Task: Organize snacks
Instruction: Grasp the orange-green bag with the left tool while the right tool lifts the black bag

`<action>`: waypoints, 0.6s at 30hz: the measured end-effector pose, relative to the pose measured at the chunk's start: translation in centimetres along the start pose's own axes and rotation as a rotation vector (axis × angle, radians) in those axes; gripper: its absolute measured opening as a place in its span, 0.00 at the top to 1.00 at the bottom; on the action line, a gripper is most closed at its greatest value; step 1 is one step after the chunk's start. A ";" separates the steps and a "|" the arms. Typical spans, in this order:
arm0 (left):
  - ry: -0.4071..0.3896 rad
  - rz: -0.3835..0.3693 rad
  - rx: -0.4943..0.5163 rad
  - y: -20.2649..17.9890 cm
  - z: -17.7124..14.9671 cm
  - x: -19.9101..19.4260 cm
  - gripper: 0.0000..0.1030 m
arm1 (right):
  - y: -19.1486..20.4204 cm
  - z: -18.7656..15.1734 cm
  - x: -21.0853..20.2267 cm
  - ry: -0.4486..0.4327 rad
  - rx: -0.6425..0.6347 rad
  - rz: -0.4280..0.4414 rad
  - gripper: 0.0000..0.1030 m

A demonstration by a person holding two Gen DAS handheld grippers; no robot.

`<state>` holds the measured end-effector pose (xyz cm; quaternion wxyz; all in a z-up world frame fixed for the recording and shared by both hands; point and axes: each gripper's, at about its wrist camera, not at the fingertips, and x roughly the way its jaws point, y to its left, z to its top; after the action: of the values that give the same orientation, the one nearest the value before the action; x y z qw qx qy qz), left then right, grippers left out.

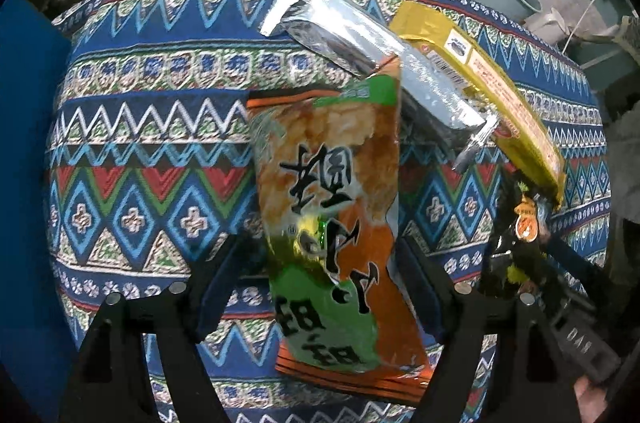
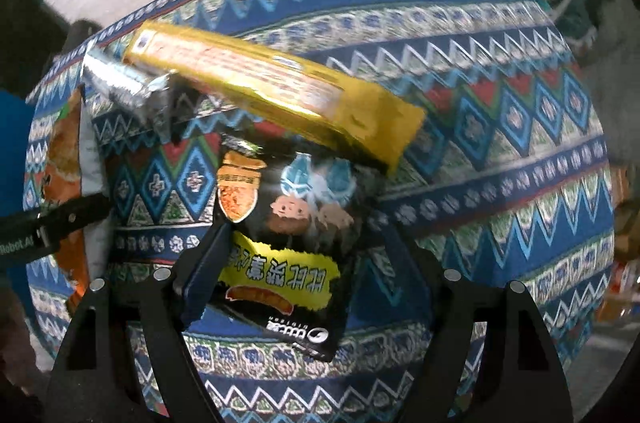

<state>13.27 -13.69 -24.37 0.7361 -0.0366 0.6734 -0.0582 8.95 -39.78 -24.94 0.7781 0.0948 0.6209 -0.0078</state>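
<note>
**Four snack packs on the patterned tabletop, both tools spread wide above them**

We see a tabletop [image 1: 152, 127] covered in a blue cloth with zigzag and diamond bands. Our left tool [image 1: 320, 263] points down over an orange-and-green snack bag [image 1: 332, 223] that lies flat on the cloth, lengthwise between the two fingers. The fingers stand wide on either side of the bag; neither pad visibly presses on it. The far end of this bag overlaps a silver foil pack [image 1: 360, 35], which lies at a slant, and just beside that, on its right, lies a long yellow pack [image 1: 500, 83], roughly parallel to it.

Our right tool [image 2: 296, 255] hangs over a black snack bag [image 2: 288, 235] with a yellow label and cartoon faces. Its jaws are also wide. The left finger [image 2: 204, 275] lies across the bag's left edge in the picture; whether it touches the bag we cannot tell, and the right finger stands clear of it. The far end of the black bag meets the near end of the yellow pack [image 2: 280, 83]. In this view the silver pack [image 2: 120, 79] shows at the left, blurred, and the orange-and-green bag [image 2: 68, 159] at the far left edge with the left tool's black arm [image 2: 52, 227] across it
</note>
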 end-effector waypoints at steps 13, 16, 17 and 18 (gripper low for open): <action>-0.060 0.006 0.057 1.6 -0.8 -0.5 0.35 | 4.0 -0.2 2.2 -0.007 -0.146 -0.117 0.24; -0.060 0.004 0.079 0.6 -0.7 -0.4 0.57 | 5.1 -0.9 2.3 -0.014 -0.236 -0.108 0.25; -0.057 -0.002 0.080 0.5 -0.8 -0.4 0.62 | 5.6 -0.9 2.3 -0.014 -0.258 -0.102 0.27; -0.058 -0.007 0.083 0.6 -1.0 -0.5 0.64 | 5.8 -1.2 2.2 -0.013 -0.273 -0.093 0.32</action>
<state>12.21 -12.97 -24.05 0.7558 -0.0099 0.6488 -0.0873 9.10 -33.71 -26.54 0.7865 -0.0409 0.6149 0.0400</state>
